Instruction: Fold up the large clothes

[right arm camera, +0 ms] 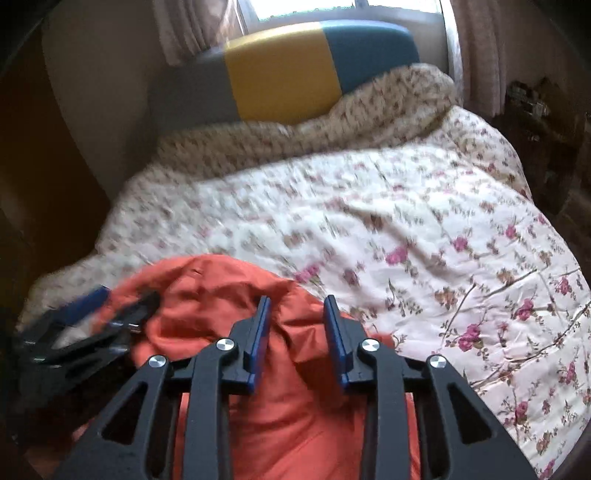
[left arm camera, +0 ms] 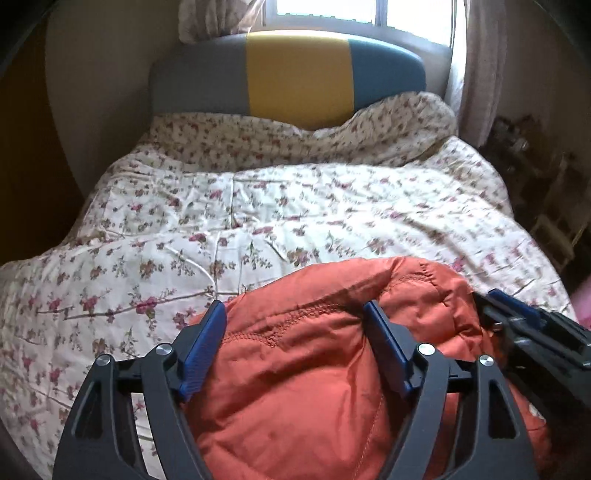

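An orange padded jacket (left arm camera: 295, 391) lies bunched on the near part of the bed. My left gripper (left arm camera: 295, 308) stands open over it, its blue pads (left arm camera: 205, 343) wide apart with a stitched fold of the jacket lying loose between them. My right gripper (right arm camera: 297, 300) is narrowly open; a ridge of the jacket (right arm camera: 207, 288) rises between its pads (right arm camera: 258, 332) without being pinched. The two grippers are side by side: the right gripper (left arm camera: 535, 332) shows at the left view's right edge, the left gripper (right arm camera: 85, 325) blurred at the right view's left edge.
A floral duvet (left arm camera: 258, 206) covers the bed and is bunched up against the grey, yellow and teal headboard (left arm camera: 295, 74). Behind it are a bright window (left arm camera: 325, 11) and curtains (left arm camera: 484, 66). A wall (left arm camera: 99, 92) runs along the left; dark clutter (left arm camera: 524, 147) stands to the right.
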`<state>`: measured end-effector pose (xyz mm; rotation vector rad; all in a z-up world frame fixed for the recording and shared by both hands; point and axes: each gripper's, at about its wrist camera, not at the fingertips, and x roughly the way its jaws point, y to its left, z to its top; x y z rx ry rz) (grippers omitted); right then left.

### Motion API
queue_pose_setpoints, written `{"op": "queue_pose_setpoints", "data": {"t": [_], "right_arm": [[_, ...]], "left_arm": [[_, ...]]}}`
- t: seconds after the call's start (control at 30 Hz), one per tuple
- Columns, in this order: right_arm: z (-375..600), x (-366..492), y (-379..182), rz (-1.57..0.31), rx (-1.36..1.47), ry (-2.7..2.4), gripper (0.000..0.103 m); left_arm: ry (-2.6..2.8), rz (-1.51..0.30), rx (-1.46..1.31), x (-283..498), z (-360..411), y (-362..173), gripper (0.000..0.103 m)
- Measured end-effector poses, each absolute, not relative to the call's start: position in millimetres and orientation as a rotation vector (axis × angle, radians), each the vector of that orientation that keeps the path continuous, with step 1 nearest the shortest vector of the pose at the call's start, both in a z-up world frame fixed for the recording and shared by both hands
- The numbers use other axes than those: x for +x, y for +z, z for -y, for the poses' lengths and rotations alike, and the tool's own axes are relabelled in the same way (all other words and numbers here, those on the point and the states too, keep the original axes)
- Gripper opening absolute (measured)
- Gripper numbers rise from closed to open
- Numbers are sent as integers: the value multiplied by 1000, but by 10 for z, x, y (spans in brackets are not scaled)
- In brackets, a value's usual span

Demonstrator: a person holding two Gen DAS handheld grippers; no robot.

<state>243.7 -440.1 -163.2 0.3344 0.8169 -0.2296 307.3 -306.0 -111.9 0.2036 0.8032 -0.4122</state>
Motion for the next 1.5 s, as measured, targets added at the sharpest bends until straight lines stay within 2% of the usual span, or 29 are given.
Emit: {"op": "queue_pose_setpoints", "data": {"t": [0.2, 0.57, 0.63, 0.67, 0.73, 0.77, 0.8, 0.93, 1.07, 1.17, 1.3, 1.5], "right_arm": [[4510, 2404, -1960, -816, 433, -237, 26], [4486, 2469, -2003, -819, 424, -247, 26], [4451, 2337, -1859, -787, 419, -203, 29], [4430, 2247, -1774, -766, 408, -196, 35], [4385, 2014, -1607, -721, 416, -184, 53], [4373, 1886, -1541, -701, 431, -179, 58], [4359, 1768, -1494, -687, 441, -177, 60], [4291, 1546, -1496, -706, 440, -210, 60], [4192, 1520, -1762, -757, 437, -258, 59], [4273, 1445, -1703, -758, 504, -254, 60], [4341, 1176, -1601, -773, 539, -226, 82], [4341, 938, -1748, -875, 625, -135, 88]], "left_arm": [[-402, -800, 288, 3081, 3237, -1377, 76], [-387, -829, 327, 3142, 3323, -1551, 76], [-412, -828, 329, 3089, 3273, -1468, 76], [-438, -812, 332, 3023, 3211, -1398, 76], [-478, -787, 322, 2917, 3092, -1287, 83], [-493, -772, 305, 2838, 2972, -1199, 91], [-495, -763, 286, 2778, 2866, -1138, 94], [-495, -783, 199, 2622, 2528, -1056, 94], [-470, -857, 180, 2532, 2467, -1269, 94], [-473, -895, 140, 2555, 2445, -1257, 94], [-535, -916, 98, 2435, 2222, -1139, 94], [-643, -1052, -42, 2218, 1824, -1313, 94]]}}
